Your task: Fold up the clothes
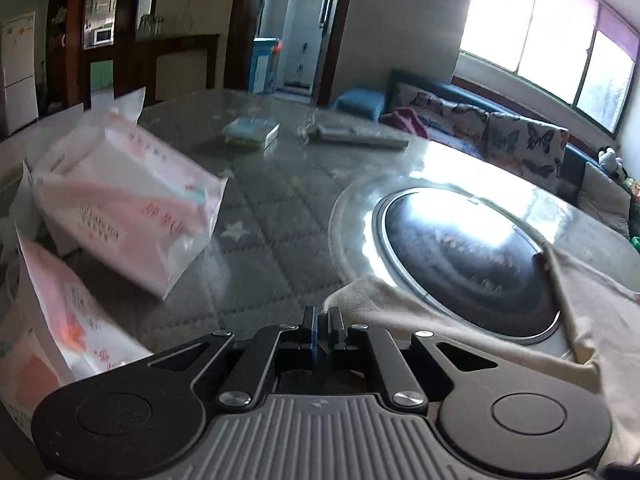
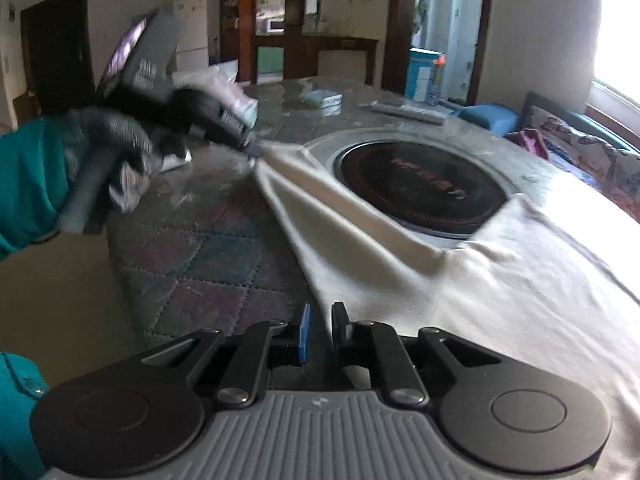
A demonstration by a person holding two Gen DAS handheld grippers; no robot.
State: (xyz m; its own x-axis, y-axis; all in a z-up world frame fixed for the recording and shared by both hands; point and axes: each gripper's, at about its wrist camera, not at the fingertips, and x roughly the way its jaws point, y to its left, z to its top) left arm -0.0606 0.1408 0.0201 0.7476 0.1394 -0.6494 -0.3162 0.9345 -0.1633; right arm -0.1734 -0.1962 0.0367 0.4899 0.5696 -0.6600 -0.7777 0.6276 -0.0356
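Folding is judged barely begun: the cream shirt (image 2: 500,280) is spread on the table (image 2: 208,256), one sleeve across the round hotplate (image 2: 424,188). The sleeve tip is pinched by the left gripper (image 2: 250,146). The right gripper (image 2: 320,334) is held slightly parted at the shirt's edge, nothing clamped; all folds remain.

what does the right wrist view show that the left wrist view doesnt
Only the right wrist view shows the left tool from outside, held by a gloved hand with a teal sleeve, pinching a corner of the cream garment and pulling it taut. It also shows the right tool, whose fingers stand slightly apart at the cloth edge.

Only the left wrist view shows the pink-and-white packs up close, the windows and the butterfly-print sofa.

Both show the garment draped over the round dark cooktop set into the table.
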